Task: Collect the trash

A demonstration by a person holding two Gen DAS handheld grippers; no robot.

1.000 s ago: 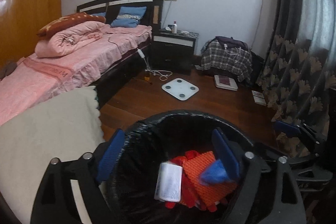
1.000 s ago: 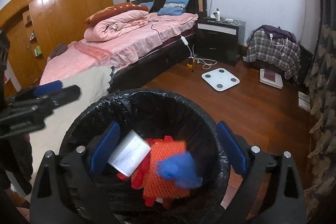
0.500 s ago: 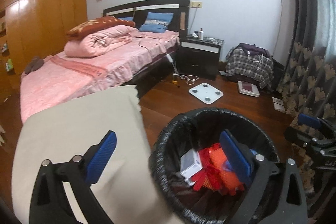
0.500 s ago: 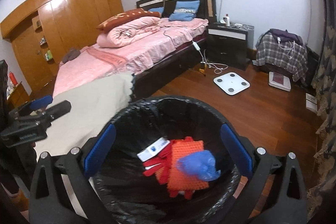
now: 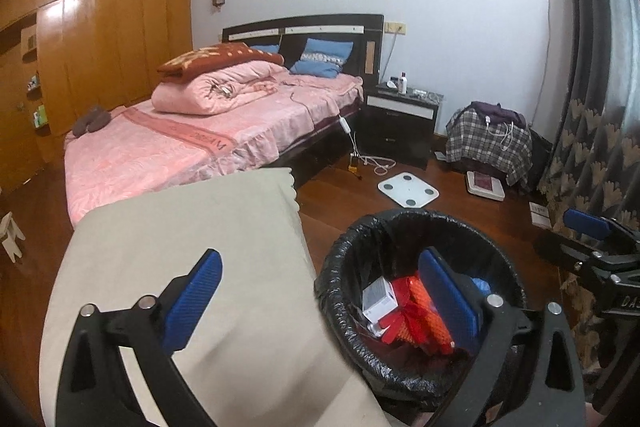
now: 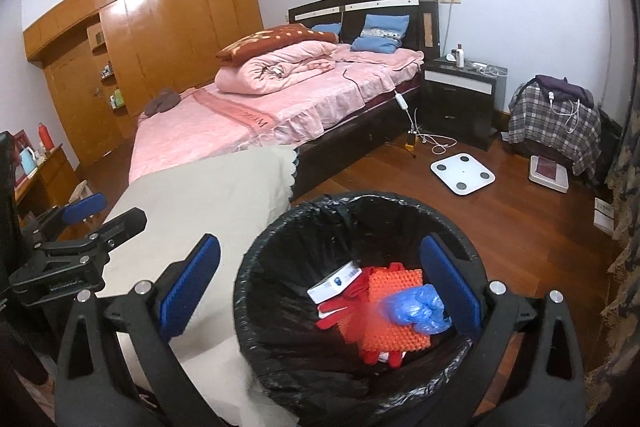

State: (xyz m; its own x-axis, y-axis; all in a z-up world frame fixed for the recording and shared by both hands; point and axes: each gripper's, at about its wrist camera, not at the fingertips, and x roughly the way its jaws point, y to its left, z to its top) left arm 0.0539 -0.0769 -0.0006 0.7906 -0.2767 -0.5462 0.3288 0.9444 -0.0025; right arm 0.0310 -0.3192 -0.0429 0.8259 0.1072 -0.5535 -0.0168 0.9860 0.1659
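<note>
Left hand-held gripper [image 5: 316, 297]: jaws spread to full width, just been opening, nothing between the pads. Right hand-held gripper [image 6: 318, 285]: jaws likewise wide apart and empty.

Change against the earlier views: both grippers now higher and further back from the round bin lined with a black plastic bag [image 6: 280, 227]; left view formerly centred over the bin mouth, bin now at 4 o'clock and beige cloth-covered surface [image 5: 192, 223] filling 8 o'clock. Blue item formerly right beside the left gripper's right pad, now lying loose in the bin. Reading: deposit complete, retreat under way; next trash item not identifiable in either view.

Bin contents, counted from right wrist view:
- 1 crumpled blue plastic glove or bag [image 6: 418, 309], on top, at 3 o'clock of the pile
- 1 orange knobbly mat [image 6: 394, 289], under the blue item
- 1 small white cardboard box [image 6: 334, 281], at 10 o'clock of the pile
- red glove-like pieces [image 6: 334, 315], count uncertain

Elsewhere: 1 bin, 2 grippers, 1 white square bathroom scale [image 6: 462, 173] on wooden floor at 1 o'clock of the bin, well apart.
</note>
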